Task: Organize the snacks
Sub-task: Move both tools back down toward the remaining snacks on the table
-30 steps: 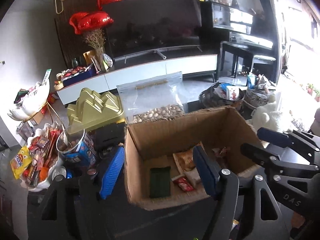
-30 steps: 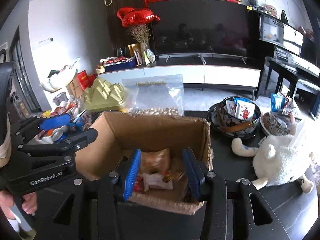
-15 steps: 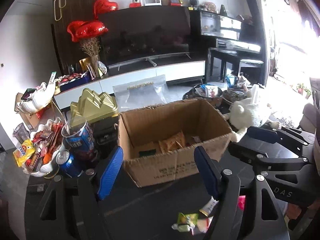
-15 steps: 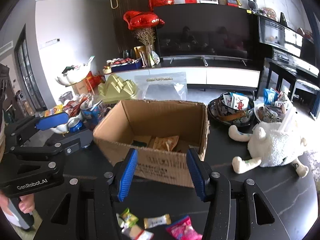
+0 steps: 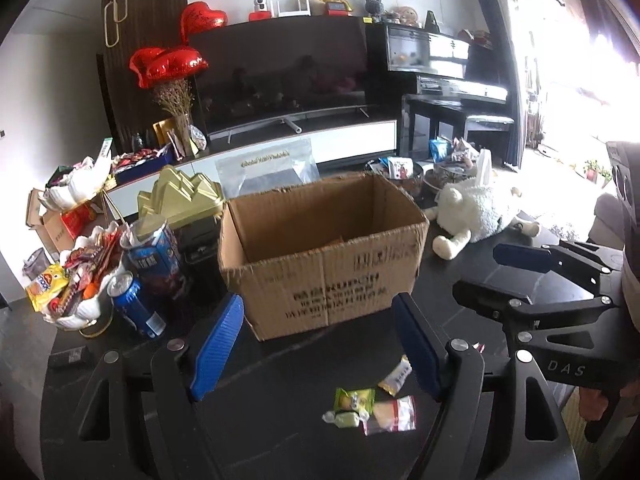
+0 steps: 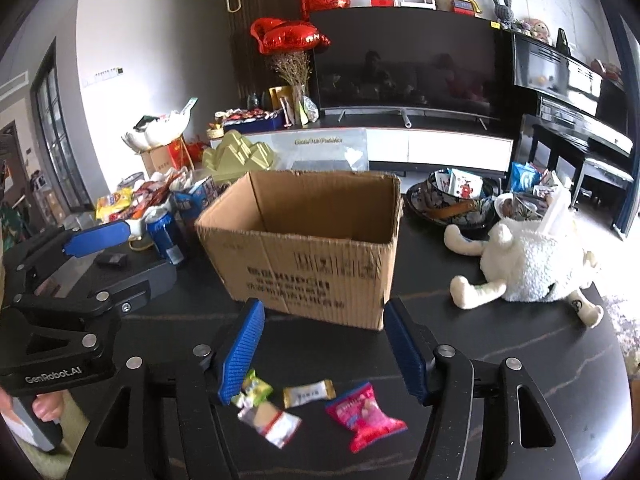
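- The right claw (image 6: 322,344) is hanging over the dark counter (image 6: 500,344) with its jaws opening and nothing between them; four loose snacks are lying just below it: a green candy (image 6: 256,390), a clear packet with a red strip (image 6: 270,424), a gold-ended wrapper (image 6: 309,393) and a pink packet (image 6: 366,416).
- The left claw (image 5: 318,350) is also empty, its jaws opening, with the same green candy (image 5: 354,400) near its right finger.
- To do the pickup well, each claw is probably best aimed at a separate packet, coming down on it squarely; the green candy and clear packet are touching, so pinching one risks dragging the other.
- Just beyond, the cardboard box (image 6: 312,264) is standing open-topped; from this low angle its contents are hidden.
- Left of the box, a white dish (image 5: 84,304) is holding mixed wrappers, with a blue can (image 5: 136,308) beside it.
- Right of the box, a patterned bowl (image 6: 448,210) is holding packets, behind a white plush toy (image 6: 532,260).
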Available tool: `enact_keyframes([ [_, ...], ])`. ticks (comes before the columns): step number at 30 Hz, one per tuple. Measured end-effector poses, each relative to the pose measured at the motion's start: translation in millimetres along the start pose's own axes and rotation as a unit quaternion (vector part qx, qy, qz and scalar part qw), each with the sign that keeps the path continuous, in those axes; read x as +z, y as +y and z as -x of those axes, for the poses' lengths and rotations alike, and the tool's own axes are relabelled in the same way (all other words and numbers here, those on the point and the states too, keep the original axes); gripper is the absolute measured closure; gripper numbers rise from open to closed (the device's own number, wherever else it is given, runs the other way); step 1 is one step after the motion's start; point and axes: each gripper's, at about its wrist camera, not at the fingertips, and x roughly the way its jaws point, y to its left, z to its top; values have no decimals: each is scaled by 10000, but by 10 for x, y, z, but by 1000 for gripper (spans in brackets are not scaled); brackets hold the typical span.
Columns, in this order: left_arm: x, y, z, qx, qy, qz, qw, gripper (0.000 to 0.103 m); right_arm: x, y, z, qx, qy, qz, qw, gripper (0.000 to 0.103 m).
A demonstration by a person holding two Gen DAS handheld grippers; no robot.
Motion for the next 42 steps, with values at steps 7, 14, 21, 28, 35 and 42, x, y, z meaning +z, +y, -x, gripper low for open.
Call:
enact_keyframes([
  [7,-266,-52,-62,-141,199,107,9996,26,-235,-13,-20,-65,140,36,9999,34],
  [14,-512,-130,-185,-113,375,51,9992,26,-461,-54,-65,-309,245,67,9992,28],
  [21,-721,-170,-398,-282,680,58,9973,25,-597,-71,-205,-328,492,179,9981,28],
  [28,-914,-179,-706,-415,1088,37,9932,25,-745,-157,-553,-289,1077,163,9936,28],
  [35,-1011,-157,-925,-544,1339,79,9895,25,-851,-202,-738,-416,1398,262,9890,28],
  [42,-1092,-130,-1150,-666,1621,200,9843,26,-919,-238,-886,-492,1665,248,9845,28],
])
